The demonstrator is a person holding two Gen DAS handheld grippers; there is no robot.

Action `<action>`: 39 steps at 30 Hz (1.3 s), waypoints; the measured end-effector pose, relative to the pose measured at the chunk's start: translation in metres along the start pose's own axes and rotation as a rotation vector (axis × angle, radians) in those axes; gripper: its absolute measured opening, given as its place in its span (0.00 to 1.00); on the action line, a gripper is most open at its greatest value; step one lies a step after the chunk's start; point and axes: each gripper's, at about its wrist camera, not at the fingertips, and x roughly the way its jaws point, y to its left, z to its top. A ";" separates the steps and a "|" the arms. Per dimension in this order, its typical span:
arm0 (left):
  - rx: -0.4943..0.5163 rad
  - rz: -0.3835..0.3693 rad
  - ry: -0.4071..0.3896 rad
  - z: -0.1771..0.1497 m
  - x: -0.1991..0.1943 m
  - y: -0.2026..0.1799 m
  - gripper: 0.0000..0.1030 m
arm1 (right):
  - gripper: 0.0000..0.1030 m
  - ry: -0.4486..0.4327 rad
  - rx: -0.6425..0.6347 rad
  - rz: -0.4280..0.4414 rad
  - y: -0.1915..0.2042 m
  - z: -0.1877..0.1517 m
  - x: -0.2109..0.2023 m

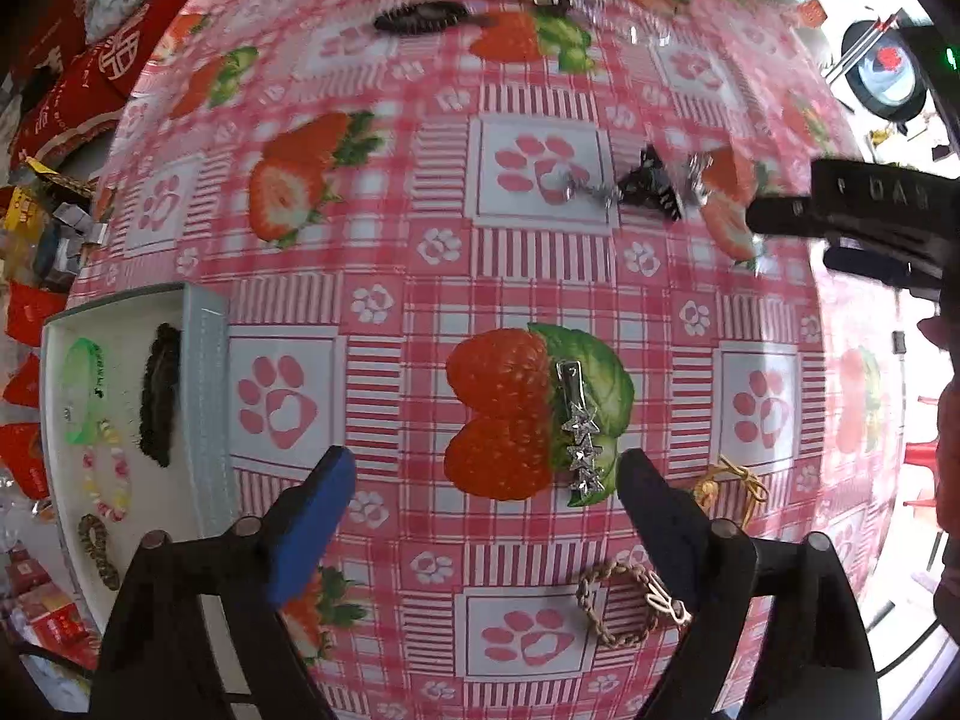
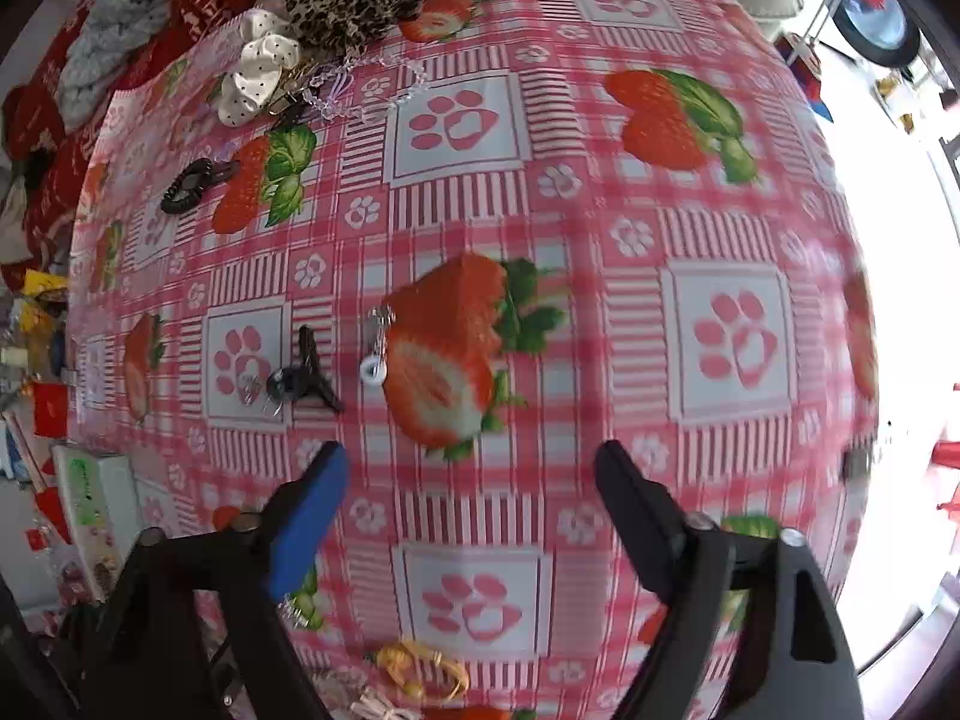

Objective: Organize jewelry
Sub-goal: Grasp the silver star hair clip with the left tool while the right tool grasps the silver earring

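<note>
L wrist view: you're holding the left tongs (image 1: 486,480) wide open, gripping nothing, w/ the star hair clip (image 1: 579,441) lying btwn the tips, nearer the R tip. Risk: it's thin and flat on the counter (image 1: 420,240), so it could skid out at closing.

R wrist view: you're keeping the right tongs (image 2: 471,474) wide open and empty; the black clip (image 2: 306,375) is sitting ahead-left of them.

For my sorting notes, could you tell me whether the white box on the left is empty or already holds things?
Not empty. The white box lies open and holds a green bracelet, a dark hair tie and a beaded bracelet.
</note>
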 end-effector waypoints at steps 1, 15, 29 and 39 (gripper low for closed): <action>-0.005 0.001 0.003 0.001 0.003 0.000 0.91 | 0.74 0.002 -0.013 -0.003 0.002 0.004 0.004; -0.030 0.025 0.034 -0.002 0.033 -0.022 0.80 | 0.57 -0.008 -0.179 -0.037 0.040 0.021 0.027; -0.025 0.020 0.038 0.002 0.040 -0.047 0.27 | 0.37 -0.047 -0.331 -0.132 0.083 0.022 0.039; -0.060 -0.038 0.017 0.000 0.020 -0.035 0.22 | 0.11 -0.034 -0.281 -0.066 0.057 0.023 0.029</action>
